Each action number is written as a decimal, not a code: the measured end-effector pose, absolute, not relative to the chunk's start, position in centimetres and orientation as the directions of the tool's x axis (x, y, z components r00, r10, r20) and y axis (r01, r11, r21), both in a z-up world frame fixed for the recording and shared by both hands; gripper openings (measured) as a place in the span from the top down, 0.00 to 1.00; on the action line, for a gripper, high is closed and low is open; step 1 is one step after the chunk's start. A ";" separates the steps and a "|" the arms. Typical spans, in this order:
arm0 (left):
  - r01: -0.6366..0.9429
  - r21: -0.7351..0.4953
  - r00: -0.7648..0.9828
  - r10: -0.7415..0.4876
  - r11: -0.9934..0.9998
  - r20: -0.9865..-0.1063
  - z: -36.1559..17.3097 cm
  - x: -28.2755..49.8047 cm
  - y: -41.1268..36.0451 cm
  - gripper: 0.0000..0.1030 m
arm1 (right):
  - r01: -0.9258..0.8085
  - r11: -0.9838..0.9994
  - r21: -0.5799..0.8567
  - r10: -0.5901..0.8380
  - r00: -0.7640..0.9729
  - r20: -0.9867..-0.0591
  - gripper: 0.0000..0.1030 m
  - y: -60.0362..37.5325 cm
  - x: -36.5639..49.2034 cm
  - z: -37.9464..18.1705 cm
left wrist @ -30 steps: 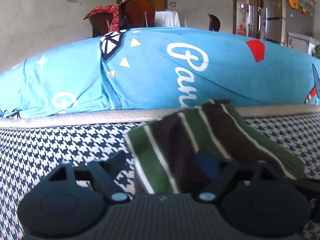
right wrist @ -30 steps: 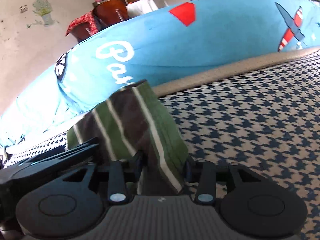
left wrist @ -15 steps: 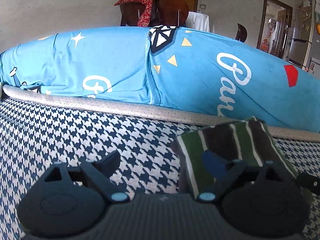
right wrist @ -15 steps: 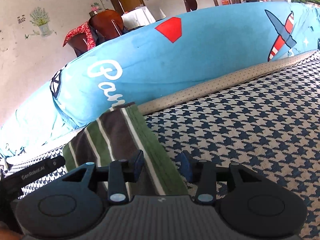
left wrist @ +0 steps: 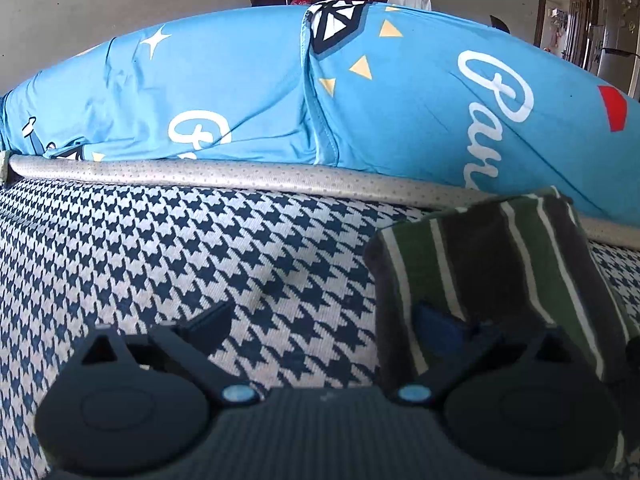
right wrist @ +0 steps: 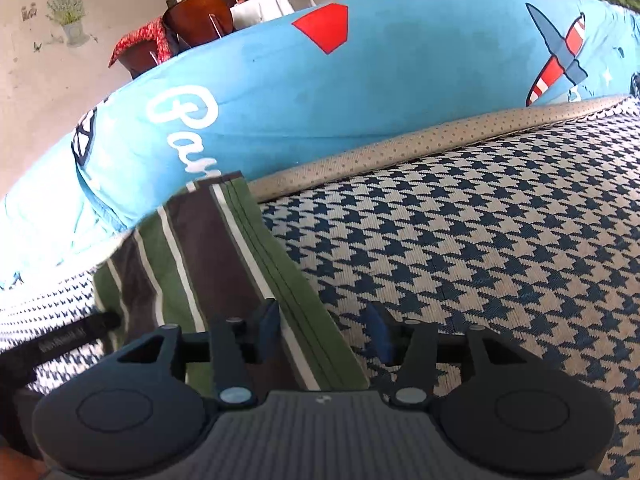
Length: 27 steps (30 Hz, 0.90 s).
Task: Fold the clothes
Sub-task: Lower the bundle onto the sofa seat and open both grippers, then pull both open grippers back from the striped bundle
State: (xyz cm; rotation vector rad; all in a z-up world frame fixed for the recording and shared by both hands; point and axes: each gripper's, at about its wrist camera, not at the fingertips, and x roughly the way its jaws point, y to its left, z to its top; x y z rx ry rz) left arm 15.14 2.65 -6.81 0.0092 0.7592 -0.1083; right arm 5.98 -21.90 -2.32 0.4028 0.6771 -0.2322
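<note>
Right wrist view is showing your right gripper [right wrist: 324, 330] opening its jaws around the folded striped garment [right wrist: 208, 264], its pads no longer pressing the cloth, which is lying on the houndstooth surface [right wrist: 500, 240] just before the blue bolster [right wrist: 360, 92]. Your left gripper [left wrist: 320, 324] is standing spread wide and empty, one finger over the fold's left edge. Be lifting both straight off so nothing is dragging the stack askew.

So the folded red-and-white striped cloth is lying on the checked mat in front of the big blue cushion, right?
Not quite: the folded cloth has green and dark brown stripes with thin white lines, not red. The right wrist view shows it lying on the checked mat in front of the blue cushion.
</note>
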 end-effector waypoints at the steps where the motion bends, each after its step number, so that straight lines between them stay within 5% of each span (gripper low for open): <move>1: 0.097 -0.035 0.722 -0.095 0.995 -0.686 -6.7 15.2 2.8 0.01 | 0.332 0.895 0.297 -0.074 0.769 -0.635 0.54 -21.9 5.9 -2.1; 10: 0.093 -0.117 0.753 -0.146 0.989 -0.641 -5.3 15.4 2.9 0.00 | 0.164 0.943 0.290 0.009 0.857 -0.516 0.55 -19.3 5.4 -0.1; 27: 0.077 -0.130 0.704 -0.146 0.989 -0.695 -7.7 17.2 2.0 0.00 | 0.104 0.966 0.237 0.059 0.803 -0.593 0.55 -16.7 8.0 -2.5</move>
